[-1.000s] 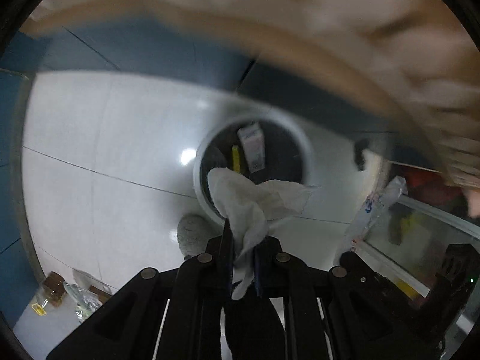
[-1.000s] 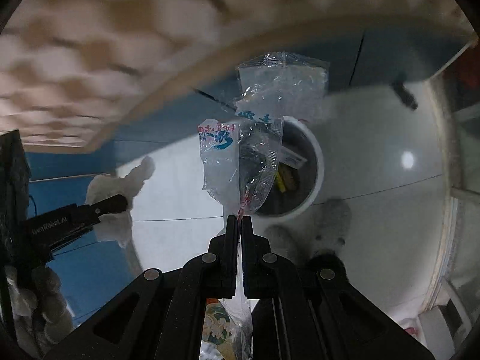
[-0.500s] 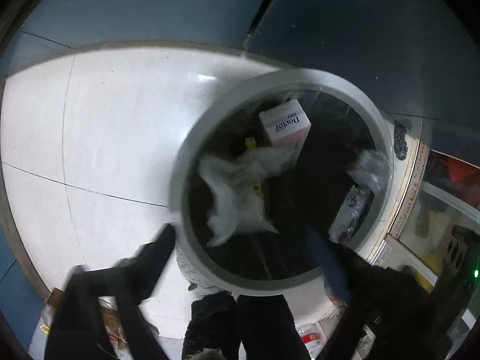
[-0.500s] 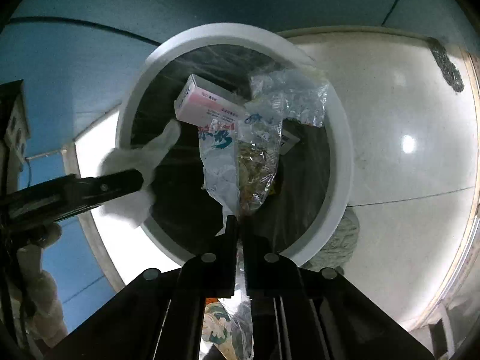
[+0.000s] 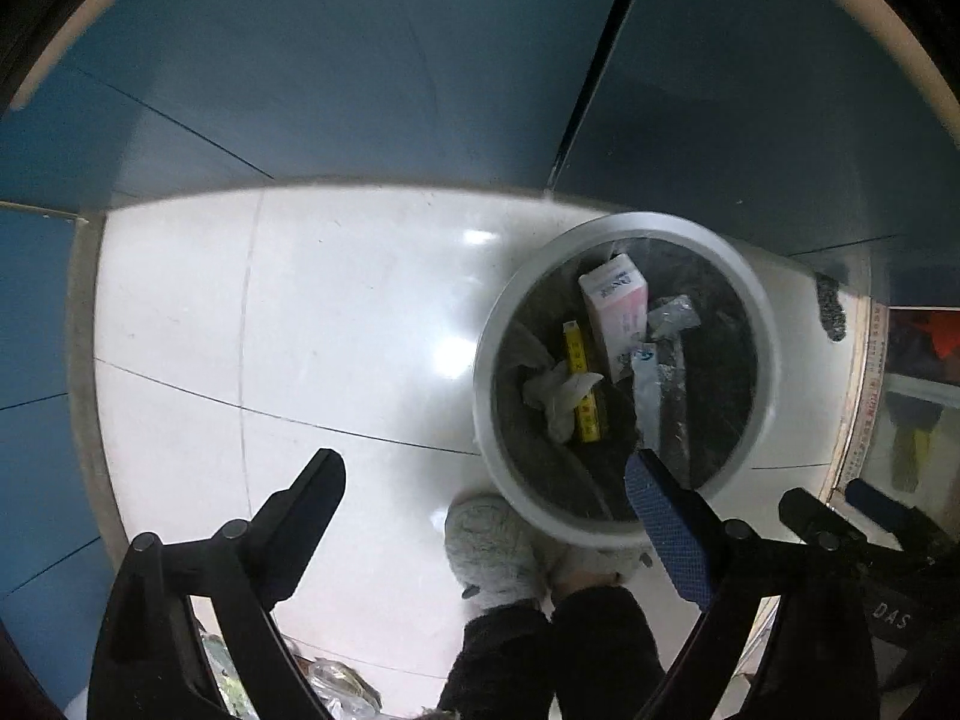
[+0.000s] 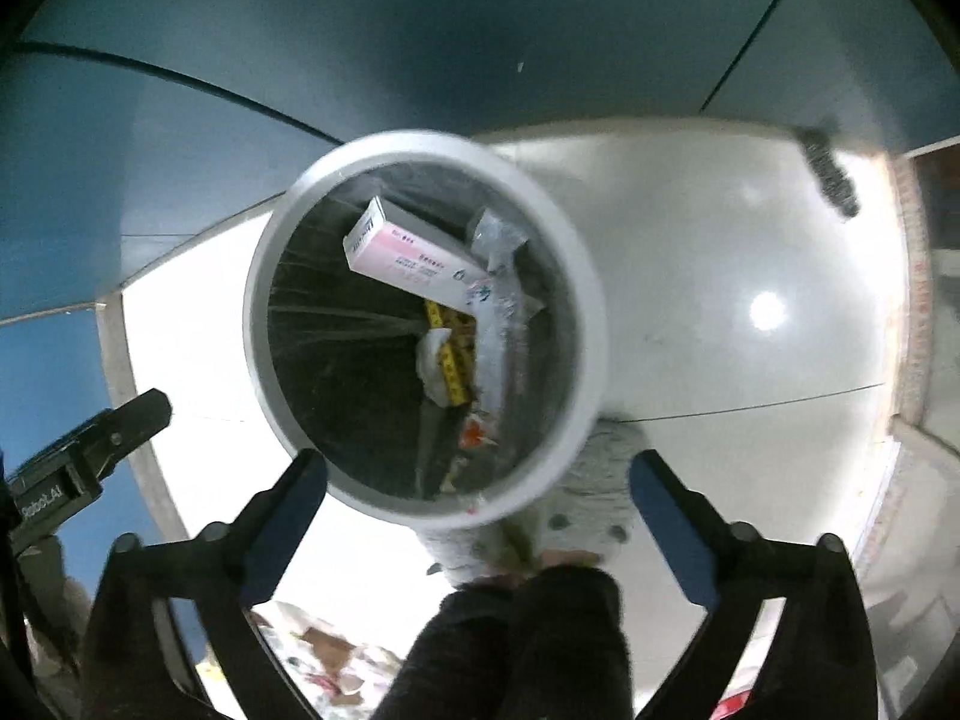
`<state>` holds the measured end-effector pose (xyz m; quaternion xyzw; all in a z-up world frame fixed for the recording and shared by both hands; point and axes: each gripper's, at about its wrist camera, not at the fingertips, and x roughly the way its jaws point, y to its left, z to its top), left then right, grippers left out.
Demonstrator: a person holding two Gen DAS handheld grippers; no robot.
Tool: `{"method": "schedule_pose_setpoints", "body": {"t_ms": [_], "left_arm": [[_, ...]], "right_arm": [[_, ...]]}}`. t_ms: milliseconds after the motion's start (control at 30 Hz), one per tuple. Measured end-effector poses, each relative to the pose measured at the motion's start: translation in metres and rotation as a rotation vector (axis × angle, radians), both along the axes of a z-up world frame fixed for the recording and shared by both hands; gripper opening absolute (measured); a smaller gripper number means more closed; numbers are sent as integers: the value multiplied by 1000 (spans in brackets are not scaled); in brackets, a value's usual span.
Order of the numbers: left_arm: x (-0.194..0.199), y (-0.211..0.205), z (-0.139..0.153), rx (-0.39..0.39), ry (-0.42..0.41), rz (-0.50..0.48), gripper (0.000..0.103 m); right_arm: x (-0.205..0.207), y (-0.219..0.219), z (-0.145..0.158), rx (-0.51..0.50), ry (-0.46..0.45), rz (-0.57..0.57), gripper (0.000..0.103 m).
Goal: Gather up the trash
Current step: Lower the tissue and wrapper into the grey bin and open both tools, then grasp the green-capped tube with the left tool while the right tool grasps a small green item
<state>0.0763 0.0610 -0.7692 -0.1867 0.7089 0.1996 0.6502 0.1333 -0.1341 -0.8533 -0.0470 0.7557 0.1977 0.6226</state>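
A round white trash bin (image 5: pixel 762 324) with a black liner stands on the floor below both grippers; in the right wrist view its rim (image 6: pixel 264 276) fills the middle. Inside lie a pink-white box (image 5: pixel 618 312), a crumpled white tissue (image 5: pixel 558 393), a yellow strip (image 5: pixel 582 384) and a clear plastic wrapper (image 5: pixel 648 384). The right wrist view shows the box (image 6: pixel 408 252), the tissue (image 6: pixel 435 360) and the wrapper (image 6: pixel 495 312) too. My left gripper (image 5: pixel 486 480) is open and empty above the bin's near left rim. My right gripper (image 6: pixel 477 480) is open and empty over the bin's near rim.
White tiled floor (image 5: pixel 300 324) surrounds the bin, with blue cabinet fronts (image 5: pixel 360 72) behind. A grey slipper (image 5: pixel 498 546) and a dark trouser leg sit right by the bin's near side. More wrappers lie on the floor at bottom left (image 6: pixel 324 654). The left gripper shows at the left edge (image 6: pixel 96 444).
Both grippers have opened. The tissue left the left gripper and the plastic wrapper left the right gripper; both now lie in the bin.
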Motion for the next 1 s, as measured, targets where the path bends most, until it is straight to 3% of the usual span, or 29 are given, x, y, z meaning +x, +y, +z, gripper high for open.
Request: {"method": "schedule_pose_setpoints", "body": {"t_ms": [167,600,867,1000], "left_arm": [[-12,-19,78,11,-40,-13,95],[-37,-44,328,62,-229,-68,95],[-61,-56,417,56,-283,-89,95],[-68,-63,452,71,-309,-103,95]], "right_arm": [[-10,-13,71,-48,-97,44,103],[-47,-44,368,7,-286,66,103],[-72,-59,504,56,-355,53,103],[-84,-69,547,85,-372,35,103]]}}
